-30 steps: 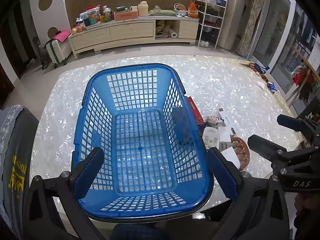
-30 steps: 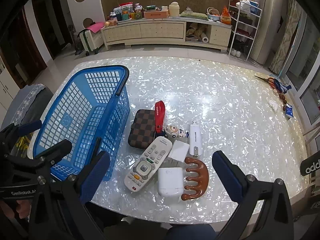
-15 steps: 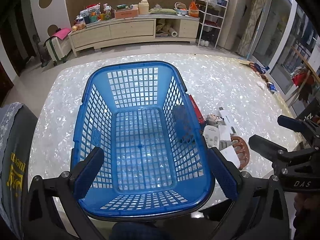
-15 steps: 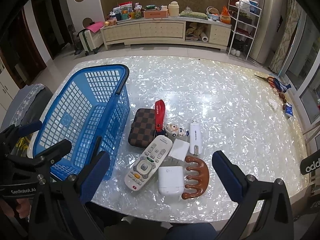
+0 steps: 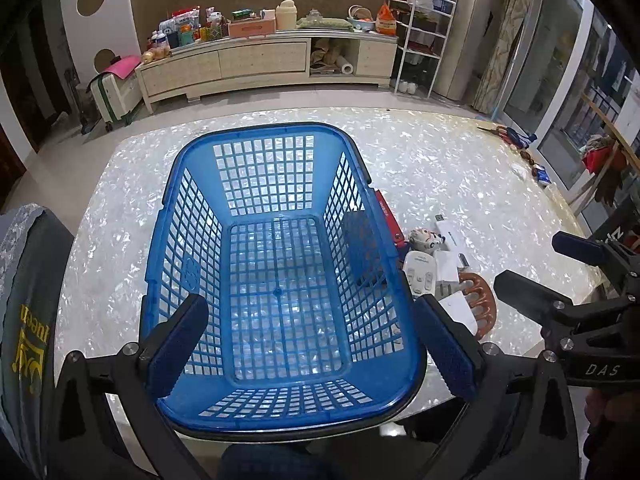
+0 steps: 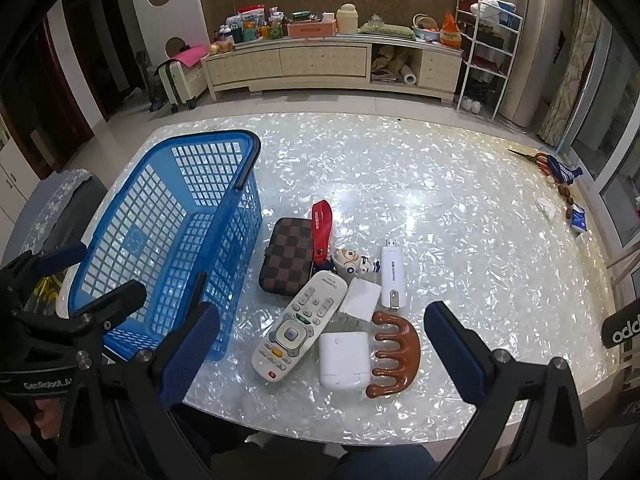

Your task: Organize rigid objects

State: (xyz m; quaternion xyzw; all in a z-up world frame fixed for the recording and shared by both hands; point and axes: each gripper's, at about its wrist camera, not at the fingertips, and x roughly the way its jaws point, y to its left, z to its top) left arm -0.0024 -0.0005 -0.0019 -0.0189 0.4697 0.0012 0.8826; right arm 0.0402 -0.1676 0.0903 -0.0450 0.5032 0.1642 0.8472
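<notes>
A blue mesh basket [image 5: 280,400] [image 6: 224,240] stands empty on the table's left side. My left gripper [image 5: 314,344] hovers open over its near end. To the basket's right lie a checkered case [image 6: 286,258], a red strap [image 6: 320,228], a small figurine [image 6: 350,262], a white USB stick [image 6: 392,276], a white remote [image 6: 298,326], a white box [image 6: 343,354] and a brown wooden comb-shaped massager [image 6: 394,354]. My right gripper [image 6: 322,348] hangs open above the remote, box and massager, holding nothing. Each gripper also shows in the other's view, the right gripper [image 5: 530,260] and the left gripper [image 6: 106,272].
The pearly white table [image 6: 440,208] has scissors [image 6: 552,164] and small bits along its far right edge. A chair with a grey cloth [image 5: 24,280] stands at the left. A cluttered cabinet [image 6: 320,60] lines the far wall.
The left gripper has drifted slightly over the basket. The items on the table and the right gripper have stayed put.
</notes>
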